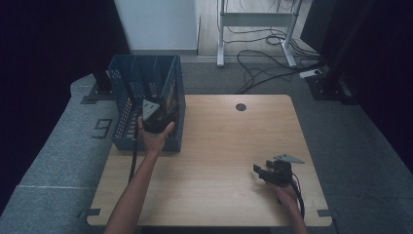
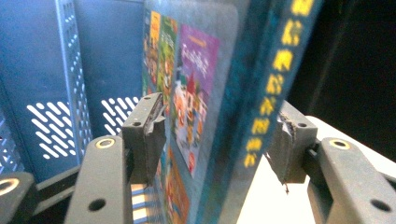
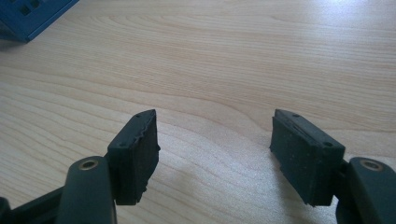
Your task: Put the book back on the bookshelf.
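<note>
The left hand-held gripper (image 2: 219,135) stands released, its pads just clear of the book (image 2: 233,93), which stands upright in the blue file rack (image 1: 146,97) at the counter's (image 1: 234,146) far left corner, apparently just shelved. The right hand-held gripper (image 3: 215,149) rests open and empty near the counter's near right corner.

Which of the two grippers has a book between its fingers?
The left gripper: a book stands between its fingers at the blue basket. The right gripper is empty.
</note>
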A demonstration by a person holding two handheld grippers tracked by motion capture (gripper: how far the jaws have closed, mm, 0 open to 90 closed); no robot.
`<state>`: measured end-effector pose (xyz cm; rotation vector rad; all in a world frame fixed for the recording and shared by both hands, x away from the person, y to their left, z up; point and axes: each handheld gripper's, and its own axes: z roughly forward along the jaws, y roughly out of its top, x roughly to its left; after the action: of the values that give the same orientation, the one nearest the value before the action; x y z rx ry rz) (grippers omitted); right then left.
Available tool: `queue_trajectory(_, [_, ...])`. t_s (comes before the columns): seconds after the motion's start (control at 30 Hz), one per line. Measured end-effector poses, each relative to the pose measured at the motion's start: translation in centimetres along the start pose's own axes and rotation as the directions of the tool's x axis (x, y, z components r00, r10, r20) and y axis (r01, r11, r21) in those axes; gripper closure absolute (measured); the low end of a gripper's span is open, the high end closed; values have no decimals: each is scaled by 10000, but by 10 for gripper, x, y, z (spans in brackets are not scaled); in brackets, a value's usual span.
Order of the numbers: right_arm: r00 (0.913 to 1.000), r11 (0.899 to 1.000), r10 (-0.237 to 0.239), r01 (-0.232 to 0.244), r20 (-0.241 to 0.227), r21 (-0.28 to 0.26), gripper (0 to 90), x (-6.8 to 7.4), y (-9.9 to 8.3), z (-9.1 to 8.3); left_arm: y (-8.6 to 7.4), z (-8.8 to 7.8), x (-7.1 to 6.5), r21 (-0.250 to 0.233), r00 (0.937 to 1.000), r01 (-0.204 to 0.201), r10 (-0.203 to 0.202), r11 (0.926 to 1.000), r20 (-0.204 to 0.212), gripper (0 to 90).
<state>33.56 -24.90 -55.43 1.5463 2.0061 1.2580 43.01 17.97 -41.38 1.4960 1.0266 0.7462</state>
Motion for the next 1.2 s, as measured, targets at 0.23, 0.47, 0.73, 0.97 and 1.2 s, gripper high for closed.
queue_trajectory(0.23, [10000, 10000, -55, 55, 4, 45, 315, 0, 0, 1, -4, -7, 1, 502, 9991, 144, -164, 9986, 397, 413])
queue_trajectory(0.47, [10000, 9999, -93, 93, 19, 98, 314, 1, 0, 1, -9, -18, 3, 692, 9988, 132, -164, 9975, 459, 410])
queue_trajectory(0.73, [10000, 9998, -52, 51, 17, 184, 314, 0, 1, 1, -20, -33, 3, 850, 9981, 60, -112, 9964, 613, 414])
queue_trajectory(0.97, [10000, 9999, -74, 74, 28, 113, 312, 1, 0, 1, -26, -51, -3, 663, 9930, 158, -234, 9977, 1159, 429])
queue_trajectory(1.2, [10000, 9999, -56, 56, 58, 91, 312, 1, 0, 1, -36, -65, -8, 852, 9889, 49, -175, 9963, 1475, 423])
